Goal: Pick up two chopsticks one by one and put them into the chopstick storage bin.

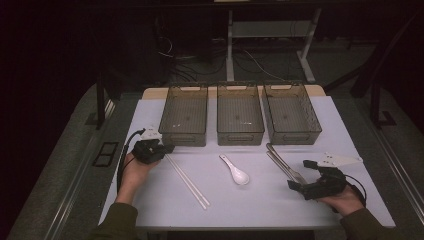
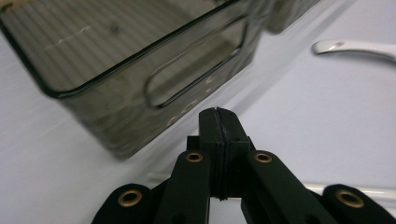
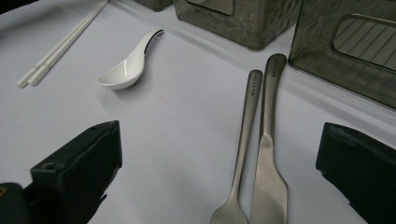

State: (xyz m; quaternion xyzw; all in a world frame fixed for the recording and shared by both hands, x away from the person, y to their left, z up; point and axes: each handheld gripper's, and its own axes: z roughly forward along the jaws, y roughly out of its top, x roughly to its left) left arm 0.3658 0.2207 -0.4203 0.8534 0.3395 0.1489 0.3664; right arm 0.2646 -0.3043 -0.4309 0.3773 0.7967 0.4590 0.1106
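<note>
Jaws pressed flat together on the left gripper (image 2: 218,122), nothing showing between the pads in the left gripper view. It sits at the upper end of the white chopsticks (image 1: 187,181), a strip of them passing just beneath its body, and the near wall of the left smoky bin (image 1: 183,115) rises right ahead of it. Over to the right gripper (image 3: 219,172): jaws spread wide, gripping nothing, with the metal fork (image 3: 243,154) and metal knife (image 3: 270,158) lying side by side on the table between them, handles pointing away toward the right bin (image 1: 291,114). White ceramic spoon (image 1: 235,170) rests alone mid-table, bowl toward the person, below the middle bin (image 1: 240,114). All three bins stand in a row along the far edge of the white table cover (image 1: 250,205).
</note>
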